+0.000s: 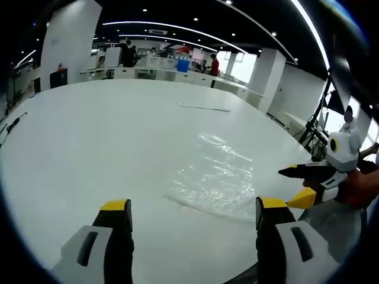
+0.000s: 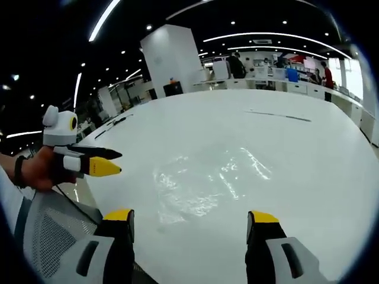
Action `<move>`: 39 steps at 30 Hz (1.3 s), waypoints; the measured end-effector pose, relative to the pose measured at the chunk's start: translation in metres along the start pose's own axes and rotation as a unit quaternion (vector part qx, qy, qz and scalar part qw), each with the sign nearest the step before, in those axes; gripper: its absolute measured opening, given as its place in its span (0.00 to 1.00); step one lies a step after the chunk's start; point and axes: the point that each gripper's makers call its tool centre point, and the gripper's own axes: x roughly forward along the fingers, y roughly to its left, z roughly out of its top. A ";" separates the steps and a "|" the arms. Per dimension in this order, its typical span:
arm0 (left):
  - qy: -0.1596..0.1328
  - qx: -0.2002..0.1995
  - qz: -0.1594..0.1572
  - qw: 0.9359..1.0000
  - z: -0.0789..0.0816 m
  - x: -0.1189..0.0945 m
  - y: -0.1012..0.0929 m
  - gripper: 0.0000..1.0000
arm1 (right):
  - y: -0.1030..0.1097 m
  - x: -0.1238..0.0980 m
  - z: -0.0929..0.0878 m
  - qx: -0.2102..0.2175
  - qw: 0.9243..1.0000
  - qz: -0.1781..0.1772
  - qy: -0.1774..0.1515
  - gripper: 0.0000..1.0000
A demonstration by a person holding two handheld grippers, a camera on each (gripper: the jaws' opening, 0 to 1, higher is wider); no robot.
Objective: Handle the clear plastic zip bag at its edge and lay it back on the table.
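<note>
A clear, crinkled plastic zip bag [image 1: 216,174] [image 2: 201,177] lies flat on the white table [image 1: 106,136], glinting under the ceiling lights. My left gripper [image 1: 194,207] hovers just short of the bag's near edge, open, with nothing between its yellow-tipped jaws. Coming in from the right, my right gripper [image 1: 293,184] is held in a hand beside the bag's right edge and is apart from it. In the right gripper view my right gripper [image 2: 190,216] is open and empty in front of the bag. There the left gripper [image 2: 120,162] shows at the left, off the bag.
A thin flat strip [image 1: 204,107] [image 2: 278,115] lies farther back on the table. A dark cable [image 1: 15,122] rests at the table's far left edge. A mesh chair back [image 2: 47,236] stands below the table edge, a tripod [image 1: 314,127] to the right. Desks and people are far behind.
</note>
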 end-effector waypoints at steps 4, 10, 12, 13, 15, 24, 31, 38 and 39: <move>-0.001 -0.001 0.001 1.000 0.000 0.000 0.002 0.85 | 0.005 0.006 -0.002 -0.007 1.000 0.008 0.007 0.77; -0.002 -0.004 0.002 1.000 0.000 0.000 0.003 0.85 | 0.011 0.016 -0.001 -0.021 0.999 0.020 0.017 0.77; -0.002 -0.005 0.002 1.000 0.000 0.000 0.002 0.85 | 0.011 0.020 -0.002 -0.024 0.999 0.022 0.019 0.77; -0.001 -0.005 0.002 1.000 -0.001 0.000 0.003 0.84 | 0.013 0.023 -0.002 -0.028 0.999 0.024 0.022 0.77; 0.000 -0.006 0.001 1.000 -0.002 0.000 0.002 0.84 | 0.015 0.028 -0.002 -0.038 0.999 0.028 0.026 0.76; -0.007 -0.015 0.005 1.000 0.001 -0.003 0.004 0.84 | 0.026 0.043 0.002 -0.059 0.996 0.046 0.038 0.75; -0.006 -0.014 0.004 1.000 0.001 -0.002 0.003 0.84 | 0.030 0.050 0.004 -0.072 0.995 0.055 0.047 0.75; -0.007 -0.010 0.000 1.000 0.001 -0.001 0.001 0.84 | 0.032 0.054 0.011 -0.085 0.994 0.055 0.049 0.74; -0.006 -0.009 0.000 1.000 0.001 -0.001 0.000 0.84 | 0.032 0.056 0.010 -0.085 0.994 0.055 0.051 0.74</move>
